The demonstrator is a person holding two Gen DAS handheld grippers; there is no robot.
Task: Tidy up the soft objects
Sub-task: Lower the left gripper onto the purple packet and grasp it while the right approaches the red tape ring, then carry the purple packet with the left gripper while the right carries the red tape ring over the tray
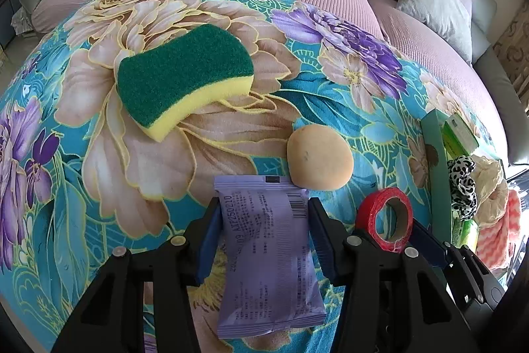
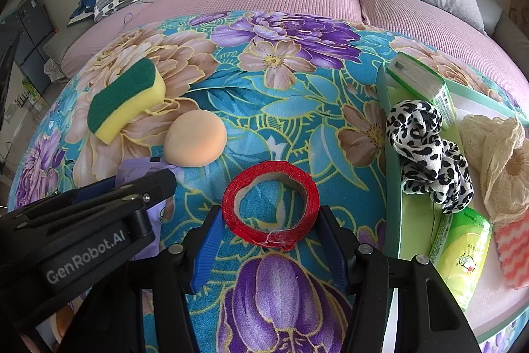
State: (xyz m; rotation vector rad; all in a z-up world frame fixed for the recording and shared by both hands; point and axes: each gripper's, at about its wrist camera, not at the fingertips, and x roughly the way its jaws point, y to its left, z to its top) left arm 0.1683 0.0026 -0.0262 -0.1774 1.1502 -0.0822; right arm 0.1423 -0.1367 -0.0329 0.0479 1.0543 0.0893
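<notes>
left gripper (image 1: 264,230) | jaws pinching purple packet (image 1: 267,253), long axis near-to-far along fingers | right gripper (image 2: 269,234) | jaws clasping red tape roll (image 2: 270,204) | green tray (image 2: 393,154) at right, nearer right gripper

purple packet (image 1: 267,253) flat on floral cloth | red tape roll (image 2: 270,204) squeezed oval, lying flat

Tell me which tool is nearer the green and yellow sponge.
Left. The left tool straddles the purple packet just below the sponge; the right tool sits farther off, around the red tape roll.
</notes>
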